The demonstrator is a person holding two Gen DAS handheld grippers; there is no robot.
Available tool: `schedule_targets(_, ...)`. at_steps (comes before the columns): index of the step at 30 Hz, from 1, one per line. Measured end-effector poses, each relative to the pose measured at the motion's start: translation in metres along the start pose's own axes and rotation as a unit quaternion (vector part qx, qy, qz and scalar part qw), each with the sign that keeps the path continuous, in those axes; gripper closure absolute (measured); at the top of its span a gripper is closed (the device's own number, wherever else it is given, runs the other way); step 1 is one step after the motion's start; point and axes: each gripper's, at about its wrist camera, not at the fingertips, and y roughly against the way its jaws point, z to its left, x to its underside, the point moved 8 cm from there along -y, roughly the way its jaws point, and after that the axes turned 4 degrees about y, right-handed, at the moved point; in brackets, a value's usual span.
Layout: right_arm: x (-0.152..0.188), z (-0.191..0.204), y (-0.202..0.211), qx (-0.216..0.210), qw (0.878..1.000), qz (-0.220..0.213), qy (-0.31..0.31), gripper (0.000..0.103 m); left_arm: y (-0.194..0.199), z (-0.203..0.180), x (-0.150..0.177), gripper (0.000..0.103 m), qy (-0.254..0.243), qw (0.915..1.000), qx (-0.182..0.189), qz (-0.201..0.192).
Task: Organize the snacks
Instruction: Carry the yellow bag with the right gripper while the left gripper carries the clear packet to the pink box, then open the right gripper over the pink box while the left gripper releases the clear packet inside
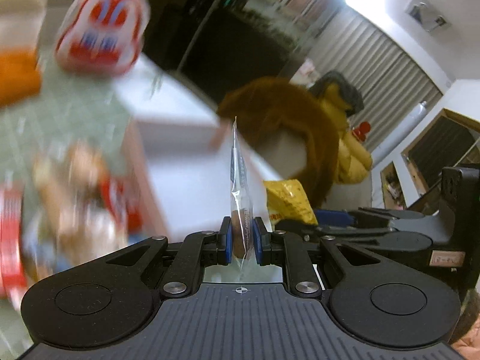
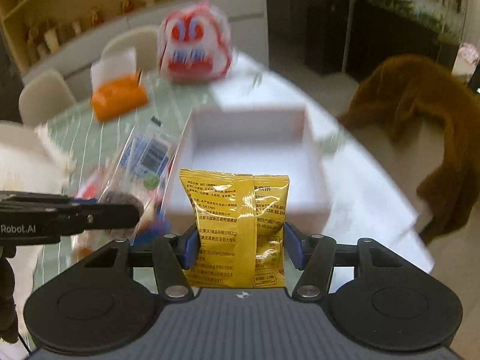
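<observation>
My left gripper [image 1: 242, 240] is shut on a clear plastic packet [image 1: 240, 180] with a brown snack inside, held upright and seen edge-on. My right gripper [image 2: 240, 246] is shut on a yellow snack packet [image 2: 237, 219], its blue pads pressing both side edges. An open white box [image 2: 312, 138] lies on the table just beyond the yellow packet. In the right wrist view the left gripper [image 2: 132, 210] reaches in from the left with the clear packet [image 2: 144, 156]. In the left wrist view the right gripper [image 1: 303, 225] shows at the right with the yellow packet [image 1: 288, 201].
A red-and-white snack bag [image 2: 195, 48] and an orange tissue box [image 2: 118, 99] stand at the far side of the pale green glass table [image 2: 84, 129]. More blurred red snack packs [image 1: 90, 195] lie left. A brown coat [image 2: 420, 114] hangs on a chair at right.
</observation>
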Motion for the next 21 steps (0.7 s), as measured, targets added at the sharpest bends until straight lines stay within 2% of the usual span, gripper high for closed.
schedule_targets(3, -0.041, -0.012, -0.006, 0.012, 0.999, -0.032, 0.002, 0.046, -0.012, -0.010, -0.048, 0.084, -0.017, 0.9996, -0.003, -0.023)
schedule_targets(5, -0.062, -0.020, -0.018, 0.002, 0.999, -0.046, -0.004, 0.045, -0.034, -0.010, -0.074, 0.082, -0.011, 0.9998, -0.008, -0.016)
schedule_targets(8, -0.072, -0.033, -0.045, 0.017, 0.999, -0.023, -0.024, 0.045, -0.060, -0.004, -0.090, 0.080, -0.017, 0.9980, -0.058, -0.019)
schedule_targets(10, -0.070, -0.037, -0.051, 0.016, 0.999, -0.018, -0.034, 0.045, -0.073, -0.002, -0.088, 0.078, -0.030, 0.9964, -0.078, -0.016)
schedule_targets(14, -0.057, -0.034, -0.056, 0.007, 0.999, -0.012, -0.030, 0.045, -0.079, 0.009, -0.072, 0.078, -0.031, 0.9957, -0.087, 0.004)
schedule_targets(19, -0.036, -0.019, -0.065, 0.038, 0.999, 0.006, -0.015, 0.045, -0.061, 0.036, -0.031, 0.078, -0.017, 0.9931, -0.116, 0.009)
schedule_targets(21, -0.026, -0.008, -0.061, 0.043, 0.999, -0.011, -0.002, 0.045, -0.046, 0.048, -0.014, 0.078, -0.007, 0.9922, -0.124, 0.008)
